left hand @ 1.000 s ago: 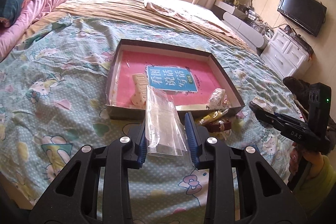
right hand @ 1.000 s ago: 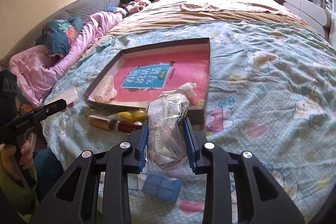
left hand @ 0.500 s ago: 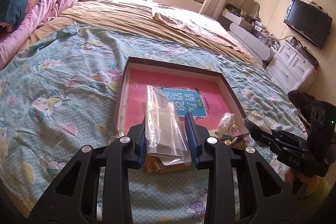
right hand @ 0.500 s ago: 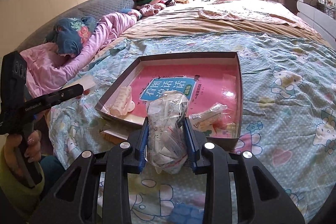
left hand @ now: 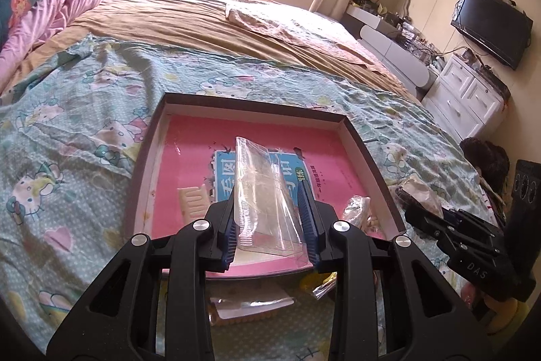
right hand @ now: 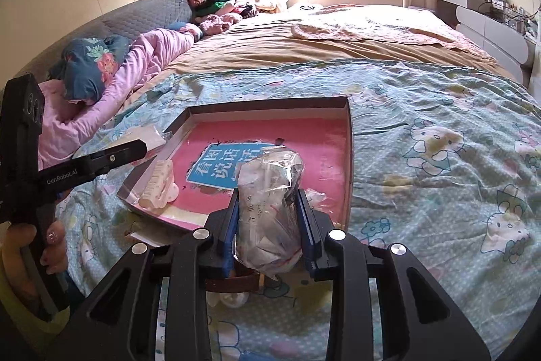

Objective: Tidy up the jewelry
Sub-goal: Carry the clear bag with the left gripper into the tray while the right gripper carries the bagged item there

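Observation:
A shallow brown box (left hand: 257,102) (right hand: 270,105) with a pink book inside lies on the bedspread. My left gripper (left hand: 268,198) is shut on a flat clear plastic packet (left hand: 262,192) and holds it over the box's near half. My right gripper (right hand: 268,208) is shut on a crumpled clear bag (right hand: 268,195) of small items, above the box's near right corner. A cream hair claw (right hand: 159,183) (left hand: 192,197) and another small clear bag (left hand: 358,208) lie in the box.
Loose packets (left hand: 250,307) and a brown strap (right hand: 233,283) lie on the Hello Kitty bedspread (left hand: 74,158) just in front of the box. Pink bedding and a blue pillow (right hand: 91,66) lie to the left. A white dresser (left hand: 466,97) and a TV stand on the right.
Both grippers have moved forward and up over the box with their bags still held. The box now fills more of both views.

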Available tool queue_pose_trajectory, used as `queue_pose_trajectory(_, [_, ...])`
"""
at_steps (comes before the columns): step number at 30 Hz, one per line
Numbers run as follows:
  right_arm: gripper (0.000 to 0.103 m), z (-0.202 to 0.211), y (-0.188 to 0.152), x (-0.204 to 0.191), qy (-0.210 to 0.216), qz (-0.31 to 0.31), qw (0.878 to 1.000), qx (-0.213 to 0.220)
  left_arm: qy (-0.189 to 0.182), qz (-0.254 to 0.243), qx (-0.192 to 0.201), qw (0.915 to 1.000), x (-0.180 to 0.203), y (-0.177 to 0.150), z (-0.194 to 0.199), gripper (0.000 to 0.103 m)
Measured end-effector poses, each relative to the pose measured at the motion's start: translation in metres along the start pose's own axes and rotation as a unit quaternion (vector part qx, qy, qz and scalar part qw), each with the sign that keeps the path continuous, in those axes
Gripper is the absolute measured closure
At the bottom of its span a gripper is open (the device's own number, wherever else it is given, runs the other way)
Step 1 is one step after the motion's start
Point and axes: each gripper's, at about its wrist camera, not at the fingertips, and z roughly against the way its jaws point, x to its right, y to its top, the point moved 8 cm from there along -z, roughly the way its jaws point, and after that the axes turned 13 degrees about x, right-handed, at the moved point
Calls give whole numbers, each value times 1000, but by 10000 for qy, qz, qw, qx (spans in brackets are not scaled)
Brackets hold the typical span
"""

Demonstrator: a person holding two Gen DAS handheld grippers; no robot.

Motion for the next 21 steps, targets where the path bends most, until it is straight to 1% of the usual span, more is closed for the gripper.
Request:
queue_pose_trajectory(9, [74,-13,4,21,-243,-63,9997,14,-61,-118,-323,9994,9,-17,-32,79])
queue_pose_trajectory(15, [74,-29,5,30,-379,-64,9992,-54,-77,-155,-513,9985,10,-30,-41,79])
queue_pose_trajectory(21, [74,-45,5,29,-401,-27,9991,-130,-67,-141,-659,9977,7,-39,-48,79])
